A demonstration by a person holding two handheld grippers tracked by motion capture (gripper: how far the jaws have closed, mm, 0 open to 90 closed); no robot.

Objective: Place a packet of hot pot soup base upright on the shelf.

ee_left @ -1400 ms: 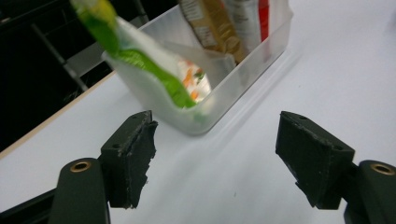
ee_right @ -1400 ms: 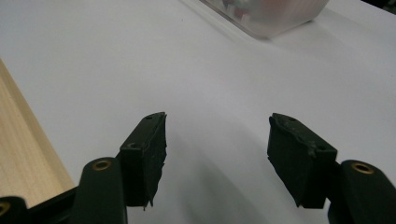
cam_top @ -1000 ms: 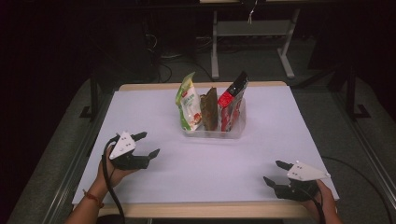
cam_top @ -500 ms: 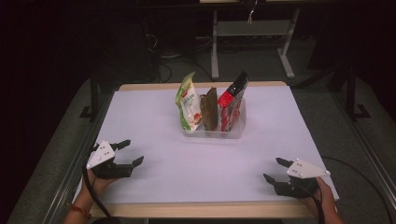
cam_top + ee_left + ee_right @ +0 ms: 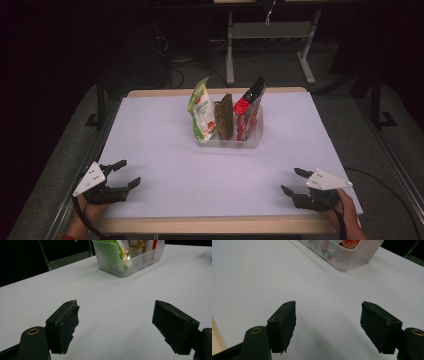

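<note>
Nothing in hand: left gripper (image 5: 122, 175) and right gripper (image 5: 295, 181) spread, empty; snack bags (image 5: 226, 116) stand in bin (image 5: 227, 144) at 12 o'clock.

A white-topped table (image 5: 165, 150) with a pale wooden edge showing along its near and far sides stands against a dark room. A clear plastic bin (image 5: 227, 142) rests directly on the top, toward the far side and near the middle. Three snack packets stand upright inside: a green and white one (image 5: 201, 107) at left, a brown one (image 5: 224, 116) in the middle, a red and black one (image 5: 248, 110) at right.
</note>
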